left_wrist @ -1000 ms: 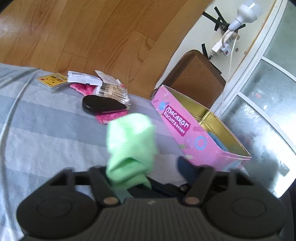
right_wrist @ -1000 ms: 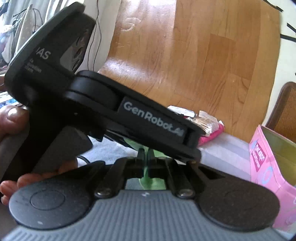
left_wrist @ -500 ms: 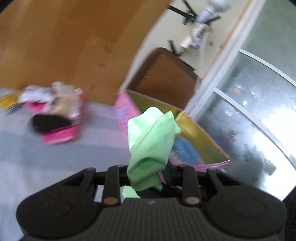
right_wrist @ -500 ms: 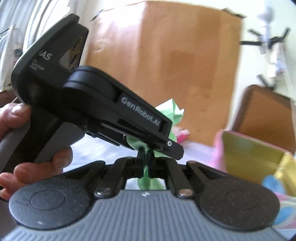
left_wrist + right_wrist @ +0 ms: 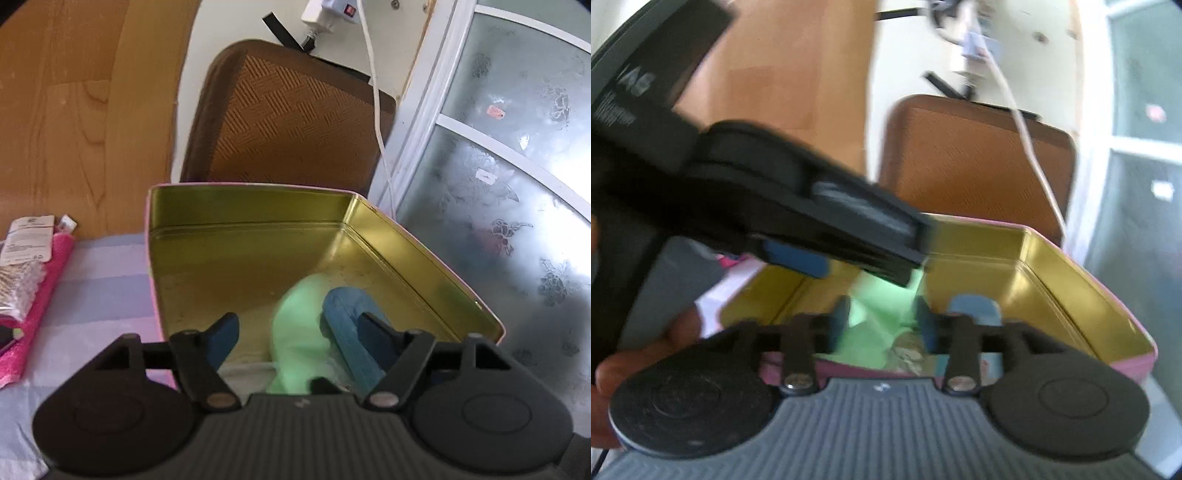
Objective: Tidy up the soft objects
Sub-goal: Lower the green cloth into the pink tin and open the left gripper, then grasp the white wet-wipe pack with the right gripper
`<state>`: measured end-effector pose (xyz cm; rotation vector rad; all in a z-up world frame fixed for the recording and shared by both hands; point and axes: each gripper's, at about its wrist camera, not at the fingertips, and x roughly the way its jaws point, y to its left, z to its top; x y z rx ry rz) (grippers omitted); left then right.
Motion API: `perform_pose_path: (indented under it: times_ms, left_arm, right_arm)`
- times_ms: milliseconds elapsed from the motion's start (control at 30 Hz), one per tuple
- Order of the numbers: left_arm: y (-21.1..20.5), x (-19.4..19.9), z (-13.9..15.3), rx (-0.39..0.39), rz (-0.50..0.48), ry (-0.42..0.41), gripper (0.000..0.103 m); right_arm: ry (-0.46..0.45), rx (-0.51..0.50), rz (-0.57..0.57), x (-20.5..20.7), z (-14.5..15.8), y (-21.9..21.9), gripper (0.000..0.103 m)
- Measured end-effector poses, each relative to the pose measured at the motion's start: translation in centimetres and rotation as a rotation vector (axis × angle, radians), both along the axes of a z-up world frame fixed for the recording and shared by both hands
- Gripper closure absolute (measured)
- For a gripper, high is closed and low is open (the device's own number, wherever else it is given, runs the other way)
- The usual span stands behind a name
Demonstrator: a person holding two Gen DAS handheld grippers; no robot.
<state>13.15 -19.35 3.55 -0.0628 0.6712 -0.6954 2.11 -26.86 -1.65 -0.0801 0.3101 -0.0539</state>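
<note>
A light green cloth (image 5: 299,332) hangs blurred between the spread fingers of my left gripper (image 5: 299,325), whose jaws are opening and do not press on it. It is low inside the pink tin with a gold interior (image 5: 240,258), beside a blue cloth (image 5: 345,306). In the right wrist view the green cloth (image 5: 879,314) also lies between the fingers of my right gripper (image 5: 882,314), whose jaws are opening too, over the tin (image 5: 1071,280). The left gripper's black body (image 5: 775,199) crosses that view from the upper left.
A pink towel (image 5: 40,288) with paper packets lies left of the tin on the striped sheet (image 5: 92,295). Behind the tin stands a brown woven panel (image 5: 288,122) with a white cable (image 5: 376,92). A frosted glass door (image 5: 517,184) is at right. A hand (image 5: 646,354) holds the left gripper.
Both grippers swung right from the sheet to above the tin. Their jaws, shut on the green cloth before, have come apart, and the cloth has dropped into the tin.
</note>
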Motion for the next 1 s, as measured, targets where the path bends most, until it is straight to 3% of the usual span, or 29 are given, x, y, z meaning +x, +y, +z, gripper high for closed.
perform_pose_path:
  times_ms: [33,100,267,400,567,667,700,733,767,900,1000]
  left_arm:
    - [0.1,-0.1,-0.1,0.007,0.013,-0.006,0.018]
    - [1.0,-0.6,0.1,-0.008,0.019,-0.036,0.012]
    - [6.5,-1.6,1.0,-0.057,0.103,-0.104,0.012]
    - [14.3,-1.1,-0.5,-0.037,0.273,-0.086,0.012]
    - [24.9,0.3,-4.0,0.167,0.622,-0.049,0.012]
    - [30.0,0.4,-5.1,0.244,0.803,-0.074,0.013]
    - [31.4,0.5,-5.2,0.205,0.840,-0.050,0.013]
    - [33.3,0.3,-5.2,0.083,0.851,-0.027,0.012]
    - [34.1,0.1,-5.2,0.033,0.858,-0.025,0.012]
    - [34.6,0.8,-5.1,0.044,0.869,-0.026,0.011]
    - [34.7,1.2,-5.3,0.055,0.864,0.009,0.010]
  right_arm:
    - [-0.012,0.012,-0.015,-0.5,0.0,-0.3,0.034]
    - [-0.038,0.023,-0.033,-1.3,0.0,-0.3,0.033]
    - [-0.148,0.093,-0.055,-3.1,1.1,-0.1,0.034]
    - [-0.182,0.103,0.081,-3.1,2.2,3.3,0.034]
    - [-0.051,0.062,0.325,1.1,2.1,11.0,0.036]
    - [0.020,0.064,0.406,5.4,2.1,16.2,0.037]
    - [0.042,0.060,0.407,7.5,2.1,18.0,0.037]
    - [0.068,0.059,0.407,9.4,2.1,19.4,0.036]
    - [0.106,0.064,0.401,11.5,2.1,20.8,0.036]
    - [0.239,0.031,0.323,19.0,1.3,25.1,0.021]
    - [0.320,0.028,0.269,23.0,0.0,26.8,0.020]
